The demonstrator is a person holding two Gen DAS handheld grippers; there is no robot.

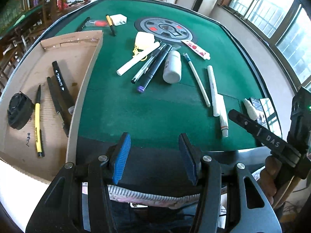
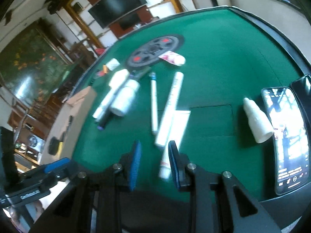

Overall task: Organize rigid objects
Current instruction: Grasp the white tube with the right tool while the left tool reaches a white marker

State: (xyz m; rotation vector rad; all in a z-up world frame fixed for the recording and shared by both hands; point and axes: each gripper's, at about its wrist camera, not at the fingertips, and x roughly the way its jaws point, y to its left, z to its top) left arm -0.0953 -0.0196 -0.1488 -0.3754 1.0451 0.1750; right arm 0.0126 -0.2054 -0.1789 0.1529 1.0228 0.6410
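A shallow cardboard box (image 1: 91, 58) lies at the table's left and holds a yellow pen (image 1: 37, 122), two black markers (image 1: 60, 83) and a black round item (image 1: 18, 110). On the green felt lie pens, a white bottle (image 1: 172, 67), white sticks and tubes. My left gripper (image 1: 154, 155) is open and empty above the near table edge. My right gripper (image 2: 154, 165) is open, low over the felt, with a white tube (image 2: 173, 141) lying between and just ahead of its fingertips. The box also shows in the right wrist view (image 2: 64, 116).
A round grey panel (image 1: 165, 30) sits in the table's centre. A phone (image 2: 287, 134) and a white dropper bottle (image 2: 256, 122) lie at the right edge. A small white box (image 1: 118, 19) and a yellow-black pen (image 1: 110, 25) lie at the far side. Chairs stand beyond the table.
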